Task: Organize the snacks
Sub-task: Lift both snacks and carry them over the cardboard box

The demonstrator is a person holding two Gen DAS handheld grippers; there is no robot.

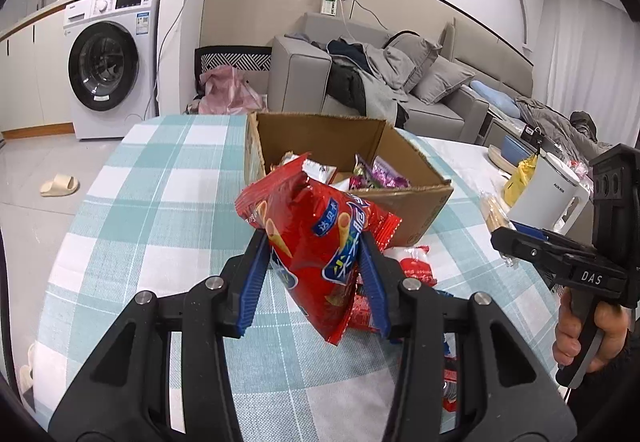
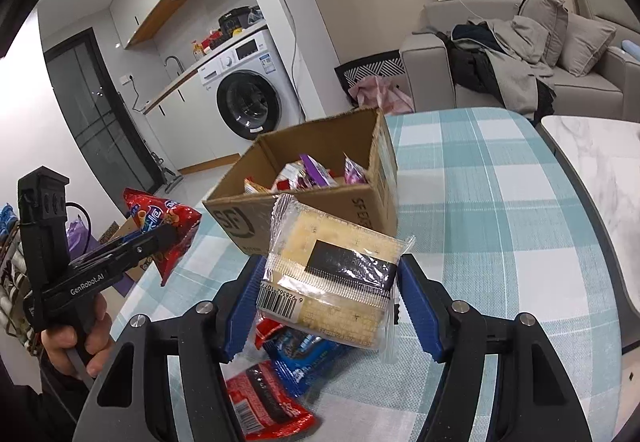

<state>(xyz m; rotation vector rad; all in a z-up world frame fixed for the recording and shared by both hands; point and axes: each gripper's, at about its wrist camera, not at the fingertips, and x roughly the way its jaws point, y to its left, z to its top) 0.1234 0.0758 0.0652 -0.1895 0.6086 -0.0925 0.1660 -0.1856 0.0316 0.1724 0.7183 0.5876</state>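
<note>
My left gripper [image 1: 316,250] is shut on a red snack bag [image 1: 320,242] with blue lettering, held above the checked tablecloth just short of the open cardboard box [image 1: 416,198]. The box holds several snack packets [image 1: 380,176]. My right gripper [image 2: 330,274] is shut on a clear packet of crackers [image 2: 340,274] with a black label, in front of the cardboard box [image 2: 240,218]. In the right wrist view the left gripper [image 2: 160,238] shows at the left with the red bag [image 2: 168,222]. Loose packets [image 2: 272,398] lie on the table below the crackers.
A white kettle [image 1: 548,190] and a yellow bag [image 1: 520,178] stand at the table's right side. The right gripper [image 1: 520,242] and a hand [image 1: 588,330] show there too. A washing machine [image 1: 108,58] and a grey sofa [image 1: 400,82] lie beyond the table.
</note>
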